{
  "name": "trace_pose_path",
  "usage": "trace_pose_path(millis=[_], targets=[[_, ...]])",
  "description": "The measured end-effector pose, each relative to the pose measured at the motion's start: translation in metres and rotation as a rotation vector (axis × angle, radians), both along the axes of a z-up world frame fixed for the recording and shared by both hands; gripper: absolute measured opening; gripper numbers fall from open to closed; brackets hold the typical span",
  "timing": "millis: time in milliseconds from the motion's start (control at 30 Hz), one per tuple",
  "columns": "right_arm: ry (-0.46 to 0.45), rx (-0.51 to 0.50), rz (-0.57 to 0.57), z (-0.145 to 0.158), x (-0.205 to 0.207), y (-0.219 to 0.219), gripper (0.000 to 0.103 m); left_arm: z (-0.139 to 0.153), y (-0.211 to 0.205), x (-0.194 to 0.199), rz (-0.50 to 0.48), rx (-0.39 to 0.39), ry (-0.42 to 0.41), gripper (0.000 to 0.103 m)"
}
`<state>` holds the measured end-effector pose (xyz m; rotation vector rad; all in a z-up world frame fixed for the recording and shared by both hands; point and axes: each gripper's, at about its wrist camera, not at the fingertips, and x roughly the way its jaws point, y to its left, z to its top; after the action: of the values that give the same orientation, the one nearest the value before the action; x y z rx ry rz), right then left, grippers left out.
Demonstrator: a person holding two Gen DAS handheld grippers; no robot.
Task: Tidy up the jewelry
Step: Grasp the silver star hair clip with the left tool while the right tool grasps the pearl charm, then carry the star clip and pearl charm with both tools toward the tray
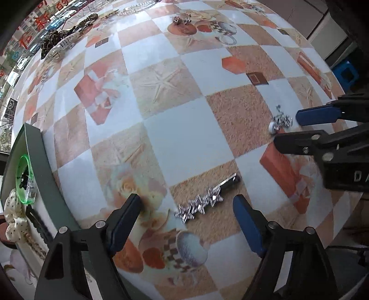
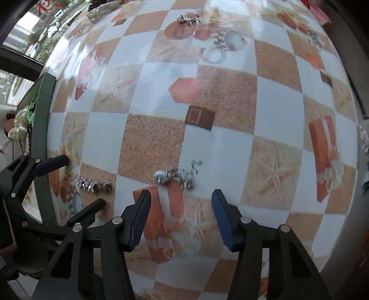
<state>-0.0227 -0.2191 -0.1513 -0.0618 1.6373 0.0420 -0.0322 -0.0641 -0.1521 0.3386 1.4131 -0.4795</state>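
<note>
Silver rhinestone star hair clip (image 1: 206, 201) flat on counter (image 1: 184, 138), lying diagonal. Silver chain bracelet with white bead (image 2: 178, 176) bunched up nearby. Small silver earrings (image 1: 182, 19) at far side. Green bangle (image 1: 24, 180) and cream scrunchie (image 1: 13, 214) inside tray (image 1: 43, 161).

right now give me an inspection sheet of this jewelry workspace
surface: table with a glossy checkered cover.
job's things: sparkly hair clip and silver earring with a white bead lie loose; green bangle sits in the tray at the left edge.
clutter: small silver pieces and chains at the far side.
grippers: left hand-held gripper open astride the clip; right hand-held gripper open above the earring.
cables: nothing seen.
surroundings: window with parked cars outside.
</note>
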Motion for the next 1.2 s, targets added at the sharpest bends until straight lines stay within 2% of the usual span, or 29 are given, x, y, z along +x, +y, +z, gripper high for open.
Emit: trace_pose_path(millis=[100,200,333,400,467,500,567,700,867,1200], targets=[[-0.01,-0.003,0.016,-0.001,0.006,0.005,0.056,-0.002,-0.004,0.001,0.006,-0.011,-0.004,0.085],[-0.018,-0.038,0.047,-0.002,0.009,0.014,0.049,-0.001,-0.008,0.001,0.007,-0.016,-0.007,0.081],[-0.03,-0.111,0.102,-0.004,0.005,0.029,0.038,0.003,-0.017,0.002,-0.011,-0.02,-0.008,0.067],[-0.034,-0.128,0.111,-0.005,0.004,0.031,0.037,0.005,-0.022,0.001,-0.021,-0.02,-0.007,0.062],[-0.037,-0.139,0.102,-0.005,0.004,0.032,0.031,0.01,-0.028,-0.002,-0.021,-0.021,-0.007,0.051],[-0.038,-0.142,0.098,-0.005,0.004,0.032,0.023,0.011,-0.03,-0.003,-0.021,-0.023,-0.007,0.046],[-0.038,-0.14,0.09,-0.004,0.005,0.033,0.013,0.013,-0.031,-0.002,-0.016,-0.027,0.0,0.025],[-0.04,-0.13,0.07,0.001,-0.001,0.021,0.011,0.015,-0.025,0.003,0.018,-0.065,0.043,0.025],[-0.04,-0.058,-0.011,0.008,0.001,0.004,0.011,0.019,-0.013,0.011,0.089,-0.111,0.078,0.025],[-0.055,0.003,-0.107,0.038,-0.001,-0.016,0.011,0.046,-0.005,0.005,0.117,-0.148,0.056,0.025]])
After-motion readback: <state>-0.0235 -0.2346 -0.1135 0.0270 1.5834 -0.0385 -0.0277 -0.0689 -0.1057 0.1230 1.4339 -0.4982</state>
